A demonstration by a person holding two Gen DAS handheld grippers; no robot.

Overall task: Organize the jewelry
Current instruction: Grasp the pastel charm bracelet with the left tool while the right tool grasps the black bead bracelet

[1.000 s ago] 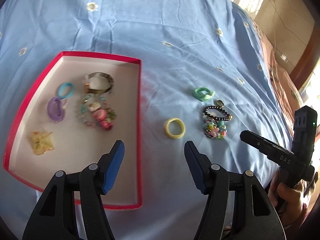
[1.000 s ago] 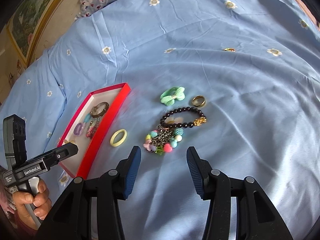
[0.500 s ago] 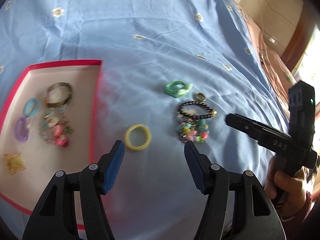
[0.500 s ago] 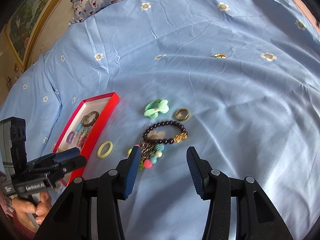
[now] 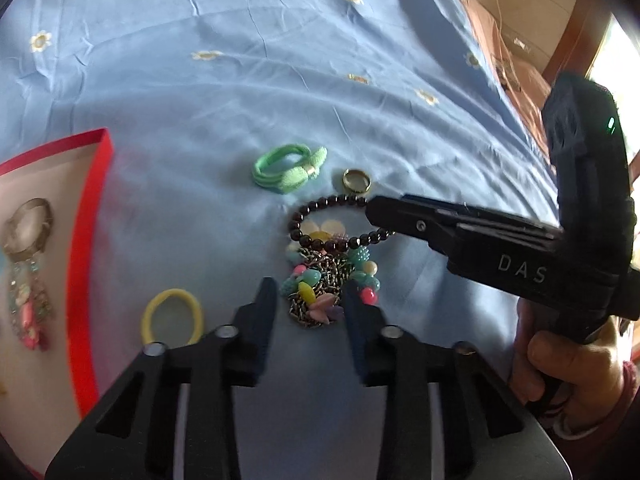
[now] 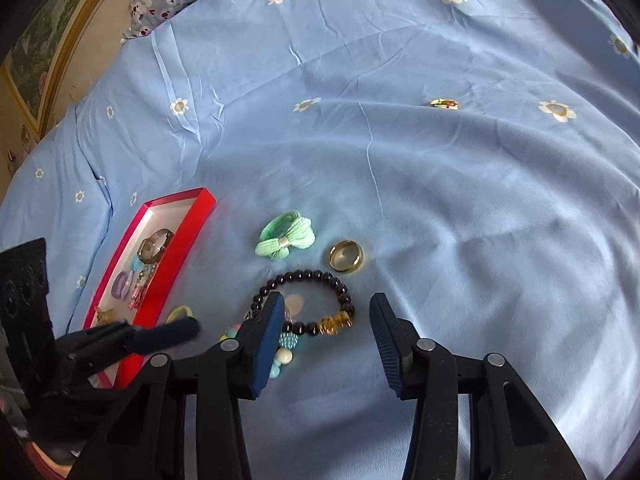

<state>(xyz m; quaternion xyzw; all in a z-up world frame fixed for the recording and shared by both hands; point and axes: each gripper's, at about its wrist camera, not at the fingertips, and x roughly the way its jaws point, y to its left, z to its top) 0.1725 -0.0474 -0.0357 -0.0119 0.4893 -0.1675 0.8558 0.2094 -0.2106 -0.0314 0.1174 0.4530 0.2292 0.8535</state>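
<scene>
Now my left tool [image 5: 308,300] is closing around the charm bracelet [image 5: 326,280] at the bed's six o'clock, nothing pinched yet; right tool [image 6: 326,328], closing, straddles the bead bracelet [image 6: 304,304]; I'd pinch chain, not beads

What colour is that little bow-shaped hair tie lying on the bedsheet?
Mint green, with a small silver band at its middle. The hair tie shows best in the right wrist view.
</scene>
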